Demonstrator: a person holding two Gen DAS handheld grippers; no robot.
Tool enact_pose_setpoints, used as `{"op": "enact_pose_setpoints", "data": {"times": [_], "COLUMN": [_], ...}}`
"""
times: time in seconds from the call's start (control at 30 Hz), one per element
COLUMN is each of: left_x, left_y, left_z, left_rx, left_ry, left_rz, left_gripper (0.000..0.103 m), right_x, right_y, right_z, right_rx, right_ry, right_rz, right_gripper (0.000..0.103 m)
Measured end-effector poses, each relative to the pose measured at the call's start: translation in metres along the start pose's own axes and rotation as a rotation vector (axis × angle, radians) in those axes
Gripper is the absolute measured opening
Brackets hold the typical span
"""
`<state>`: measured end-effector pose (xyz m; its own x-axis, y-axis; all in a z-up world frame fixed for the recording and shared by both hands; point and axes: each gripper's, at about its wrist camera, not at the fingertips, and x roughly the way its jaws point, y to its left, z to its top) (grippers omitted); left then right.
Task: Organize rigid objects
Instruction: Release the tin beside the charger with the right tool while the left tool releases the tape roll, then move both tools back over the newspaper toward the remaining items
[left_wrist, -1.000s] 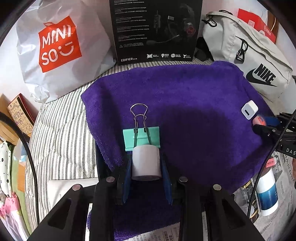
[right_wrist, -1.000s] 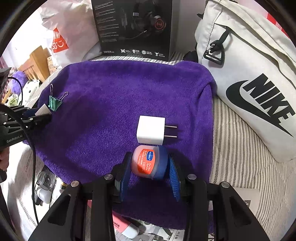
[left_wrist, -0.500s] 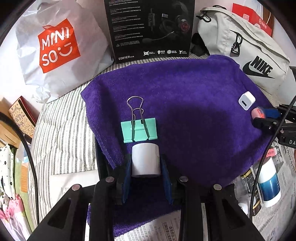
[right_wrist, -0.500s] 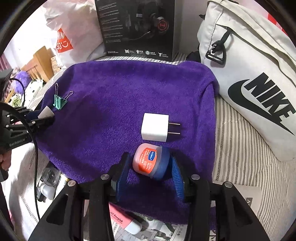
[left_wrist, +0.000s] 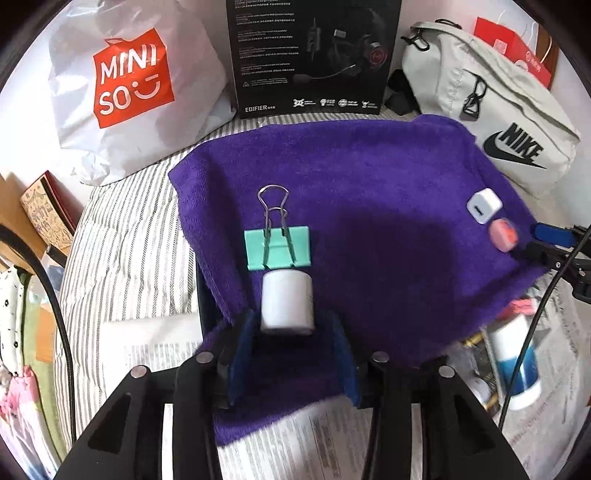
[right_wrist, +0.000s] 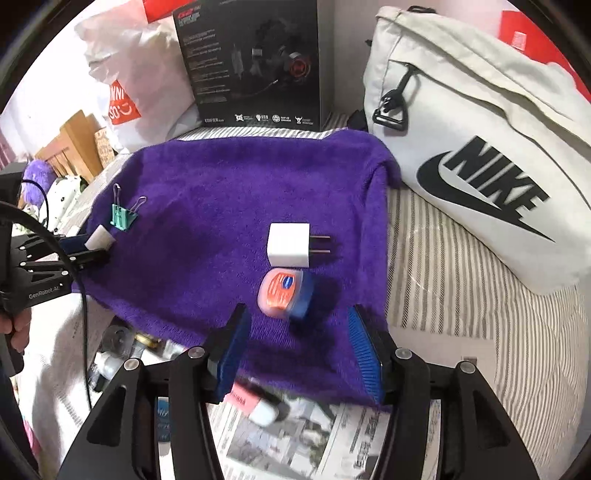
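Observation:
On the purple towel (left_wrist: 369, 192) a white cylinder (left_wrist: 287, 304) stands just below a teal binder clip (left_wrist: 277, 247). My left gripper (left_wrist: 291, 321) is opening, its blue pads apart from the cylinder's near end between them. In the right wrist view a small blue jar with a red-orange label (right_wrist: 284, 291) lies tilted beside a white plug charger (right_wrist: 290, 245). My right gripper (right_wrist: 297, 314) is opening too, and the jar sits free just beyond its fingertips. The same view shows the left gripper (right_wrist: 85, 247), the cylinder (right_wrist: 99, 238) and the clip (right_wrist: 122, 216) at far left.
A white Miniso bag (left_wrist: 125, 88), a black headset box (left_wrist: 314, 55) and a grey Nike bag (left_wrist: 491, 110) line the back. Striped bedding (right_wrist: 461, 295) surrounds the towel. Newspaper (right_wrist: 295, 435) with small bottles (left_wrist: 515, 365) lies along the near edge.
Both grippers' jaws have spread and let go: the left off the white cylinder, the right off the jar. The right gripper has drawn back and up, and the jar now lies tilted.

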<state>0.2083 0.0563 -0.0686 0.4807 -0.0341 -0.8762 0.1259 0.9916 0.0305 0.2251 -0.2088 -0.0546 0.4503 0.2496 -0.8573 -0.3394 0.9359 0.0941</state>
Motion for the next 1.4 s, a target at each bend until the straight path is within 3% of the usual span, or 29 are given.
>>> {"op": "enact_pose_setpoints", "data": {"times": [0.13,0.27,0.4,0.67,0.73,0.83,0.97,1.1,1.23,1.4], "left_x": [-0.024,-0.048,-0.06,-0.056,-0.051,-0.041,-0.035,-0.031,-0.026,-0.025], "left_y": [-0.003,-0.014,-0.028,-0.057,-0.063,-0.068,-0.065,-0.071,-0.085,-0.088], "left_z": [-0.011,-0.029,-0.046,-0.077,-0.082,-0.086,-0.089,-0.091,-0.088,-0.084], "left_rx": [0.005,0.026,0.043,0.065,0.066,0.068,0.019,0.023,0.075,0.061], "left_ry": [-0.03,-0.075,-0.09,-0.056,-0.045,-0.03,-0.027,-0.029,-0.032,-0.051], "left_rz": [0.044,0.036,0.006,-0.073,-0.104,-0.072,-0.126,-0.119,-0.055,-0.054], "left_gripper": [0.041,0.054,0.054,0.054,0.054,0.054,0.054,0.054,0.054,0.054], "right_x": [-0.018,-0.034,-0.049,-0.083,-0.089,-0.097,-0.104,-0.1,-0.098,-0.1], "right_y": [0.001,0.005,0.012,0.025,0.028,0.034,0.034,0.027,0.028,0.028], "right_z": [-0.013,-0.031,-0.05,-0.084,-0.092,-0.103,-0.12,-0.129,-0.132,-0.133], "right_rx": [0.024,0.055,0.078,0.146,0.152,0.144,0.158,0.209,0.194,0.19], "right_ry": [-0.019,-0.028,-0.029,-0.063,-0.067,-0.071,-0.081,-0.072,-0.065,-0.068], "right_rz": [-0.022,0.009,0.022,0.034,0.021,-0.014,-0.048,-0.034,-0.057,-0.043], "right_gripper": [0.058,0.059,0.059,0.062,0.062,0.062,0.062,0.062,0.062,0.062]}}
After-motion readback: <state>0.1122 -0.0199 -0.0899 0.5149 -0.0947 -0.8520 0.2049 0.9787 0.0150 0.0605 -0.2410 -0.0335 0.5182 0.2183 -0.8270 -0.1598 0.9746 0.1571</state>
